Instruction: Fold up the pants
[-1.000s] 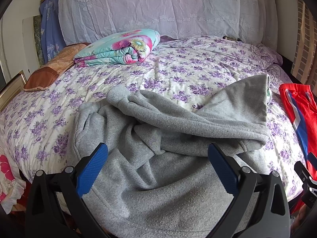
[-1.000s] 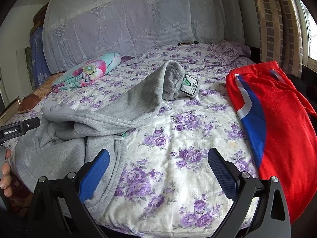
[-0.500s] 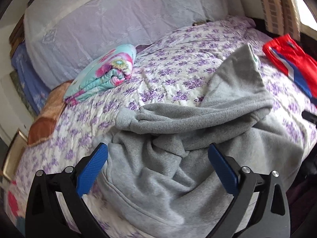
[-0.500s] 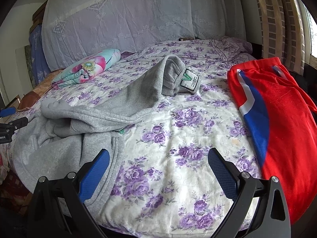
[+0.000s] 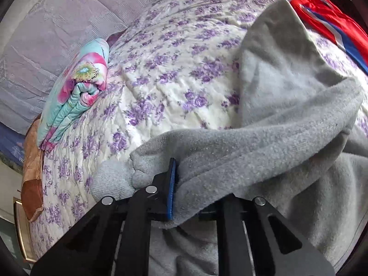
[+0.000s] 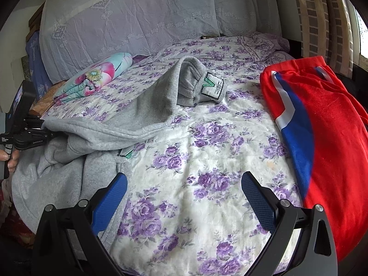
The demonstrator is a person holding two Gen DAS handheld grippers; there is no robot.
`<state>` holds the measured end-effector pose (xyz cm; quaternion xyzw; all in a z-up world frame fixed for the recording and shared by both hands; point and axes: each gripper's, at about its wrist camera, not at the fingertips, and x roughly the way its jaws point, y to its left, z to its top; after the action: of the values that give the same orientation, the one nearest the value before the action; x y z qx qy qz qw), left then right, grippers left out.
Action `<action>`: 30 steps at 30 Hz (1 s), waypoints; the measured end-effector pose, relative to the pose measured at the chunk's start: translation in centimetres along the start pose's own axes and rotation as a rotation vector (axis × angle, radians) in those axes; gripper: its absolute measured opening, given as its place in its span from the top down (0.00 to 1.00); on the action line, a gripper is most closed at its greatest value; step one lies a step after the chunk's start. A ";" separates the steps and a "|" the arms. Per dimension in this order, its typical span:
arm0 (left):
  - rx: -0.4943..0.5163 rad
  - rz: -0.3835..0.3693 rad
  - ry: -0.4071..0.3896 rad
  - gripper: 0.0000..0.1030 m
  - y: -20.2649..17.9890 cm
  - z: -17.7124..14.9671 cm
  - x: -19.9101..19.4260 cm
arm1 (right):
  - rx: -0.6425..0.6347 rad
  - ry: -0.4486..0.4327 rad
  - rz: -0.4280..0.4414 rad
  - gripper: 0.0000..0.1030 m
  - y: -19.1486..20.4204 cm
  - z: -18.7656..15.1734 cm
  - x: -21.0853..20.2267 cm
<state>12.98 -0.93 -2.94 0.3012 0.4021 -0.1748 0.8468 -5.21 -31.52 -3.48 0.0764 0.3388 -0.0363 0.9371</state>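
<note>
Grey fleece pants (image 5: pixel 264 142) lie crumpled on the flowered bed; in the right wrist view they (image 6: pixel 142 108) stretch from the left edge to a cuffed end with a white-green label (image 6: pixel 212 87). My left gripper (image 5: pixel 181 184) is shut on a grey leg near its cuff (image 5: pixel 142 161); one blue pad (image 5: pixel 171 188) shows, the other is under the cloth. It also shows at the far left of the right wrist view (image 6: pixel 30 135). My right gripper (image 6: pixel 184 197) is open and empty above the bedsheet, right of the grey pants.
Red pants with a blue and white stripe (image 6: pixel 322 126) lie on the bed's right side. A folded flowered quilt (image 6: pixel 94 80) sits at the back left. A pale lace-covered headboard (image 6: pixel 149 18) stands behind. A curtain (image 6: pixel 322 23) hangs at right.
My left gripper moved forward and down onto the grey leg and shut on it; it was open before. My right gripper stayed open and hardly moved.
</note>
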 end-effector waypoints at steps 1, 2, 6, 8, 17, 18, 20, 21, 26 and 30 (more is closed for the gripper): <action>-0.021 -0.001 -0.016 0.89 0.7 0.3 -0.4 | 0.004 -0.012 0.001 0.03 -0.7 0.9 0.3; -0.056 -0.001 -0.033 0.89 1.6 0.7 -0.9 | -0.001 -0.034 0.001 0.03 -1.4 2.1 0.6; -0.239 0.009 -0.081 0.89 6.5 1.6 -1.8 | -0.027 -0.060 0.039 0.03 -4.1 8.7 4.9; -0.271 0.033 -0.074 0.89 7.9 1.9 -1.2 | -0.009 -0.009 0.057 0.03 -5.9 12.1 9.3; -0.140 -0.097 0.002 0.83 4.7 2.7 4.0 | 0.003 0.242 0.274 0.66 -6.8 15.6 22.9; -0.155 -0.128 0.044 0.91 4.5 2.7 4.8 | -0.023 0.210 0.253 0.69 -6.4 15.9 21.9; -0.152 -0.109 0.020 0.93 4.5 2.8 4.5 | -0.049 0.152 0.257 0.77 -5.9 16.7 19.6; -0.158 -0.096 -0.003 0.93 4.7 2.9 3.8 | -0.048 0.124 0.257 0.77 -5.9 17.4 18.3; -0.424 -0.029 -0.094 0.93 12.2 3.8 0.5 | -0.045 0.040 0.173 0.80 -6.9 22.0 12.0; -0.590 0.073 -0.081 0.93 19.0 4.9 0.4 | 0.000 0.093 0.030 0.81 -8.2 26.9 11.8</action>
<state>26.23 10.24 6.22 0.0491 0.3902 -0.0320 0.9189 19.85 -44.27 8.41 0.0829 0.3807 -0.0187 0.9208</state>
